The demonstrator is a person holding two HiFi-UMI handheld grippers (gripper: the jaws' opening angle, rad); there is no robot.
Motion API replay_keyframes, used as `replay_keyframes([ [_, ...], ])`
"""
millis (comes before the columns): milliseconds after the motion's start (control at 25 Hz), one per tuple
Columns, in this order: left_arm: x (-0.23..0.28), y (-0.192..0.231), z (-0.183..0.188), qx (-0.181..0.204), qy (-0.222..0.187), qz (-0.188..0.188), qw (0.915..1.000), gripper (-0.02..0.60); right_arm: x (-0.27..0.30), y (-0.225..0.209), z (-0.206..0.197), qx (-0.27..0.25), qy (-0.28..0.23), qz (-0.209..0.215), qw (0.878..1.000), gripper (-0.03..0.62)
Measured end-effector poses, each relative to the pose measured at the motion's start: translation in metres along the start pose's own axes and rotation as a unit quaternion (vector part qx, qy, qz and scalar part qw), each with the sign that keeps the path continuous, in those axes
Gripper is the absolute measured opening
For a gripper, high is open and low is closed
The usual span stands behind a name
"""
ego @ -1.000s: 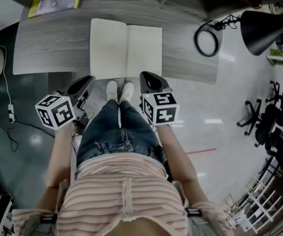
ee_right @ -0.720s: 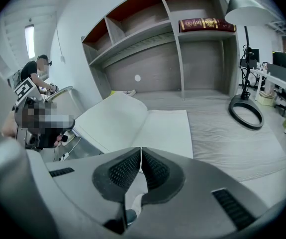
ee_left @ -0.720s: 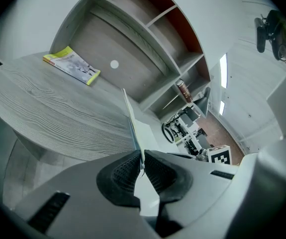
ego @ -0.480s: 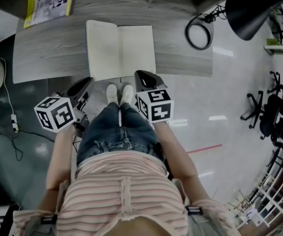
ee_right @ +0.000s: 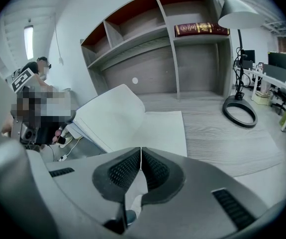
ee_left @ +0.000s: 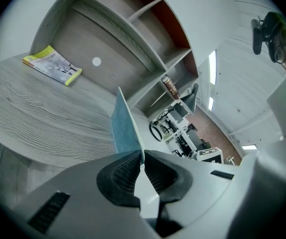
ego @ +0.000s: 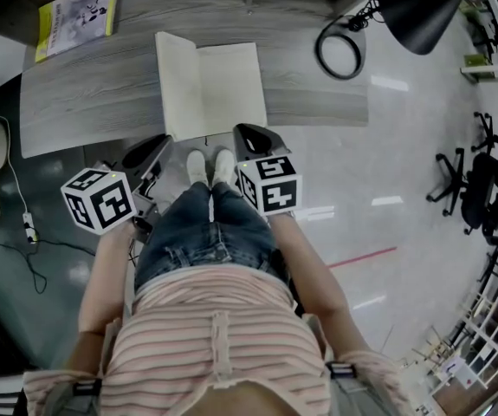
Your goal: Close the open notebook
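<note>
The open notebook (ego: 227,89) with blank pages lies on the grey wooden desk (ego: 84,94). Its left half stands tilted up, steeply in the right gripper view (ee_right: 110,116). In the left gripper view its teal cover (ee_left: 125,128) rises edge-on straight out of the jaws. My left gripper (ego: 151,157) is at the notebook's near left corner, shut on that cover (ee_left: 142,157). The right gripper (ego: 253,139) hovers at the desk's front edge by the near right corner, shut with nothing in it (ee_right: 141,153). The right page (ee_right: 165,126) lies flat.
A yellow booklet (ego: 75,20) lies at the desk's far left. A black lamp (ego: 422,3) with a ring base (ego: 339,50) stands at the right end. Shelves with a red book (ee_right: 202,29) back the desk. The person's shoes (ego: 210,165) are below the desk edge.
The notebook's left half has lifted and looks narrower from above. Both grippers stay near the desk's front edge.
</note>
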State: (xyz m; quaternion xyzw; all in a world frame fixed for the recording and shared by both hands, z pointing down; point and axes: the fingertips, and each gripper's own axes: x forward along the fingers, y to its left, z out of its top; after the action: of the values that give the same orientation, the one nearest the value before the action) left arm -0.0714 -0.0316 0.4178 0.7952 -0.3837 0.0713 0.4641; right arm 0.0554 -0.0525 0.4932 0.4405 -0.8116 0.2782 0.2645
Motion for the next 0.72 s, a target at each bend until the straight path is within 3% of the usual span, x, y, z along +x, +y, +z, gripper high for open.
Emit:
replay_keyframes([
  [720,0.032,-0.036,0.003,0.052,0.042,-0.051,0.9964,0.032,-0.025,-0.027,-0.021,0.042,-0.006,-0.045,0.998,0.018],
])
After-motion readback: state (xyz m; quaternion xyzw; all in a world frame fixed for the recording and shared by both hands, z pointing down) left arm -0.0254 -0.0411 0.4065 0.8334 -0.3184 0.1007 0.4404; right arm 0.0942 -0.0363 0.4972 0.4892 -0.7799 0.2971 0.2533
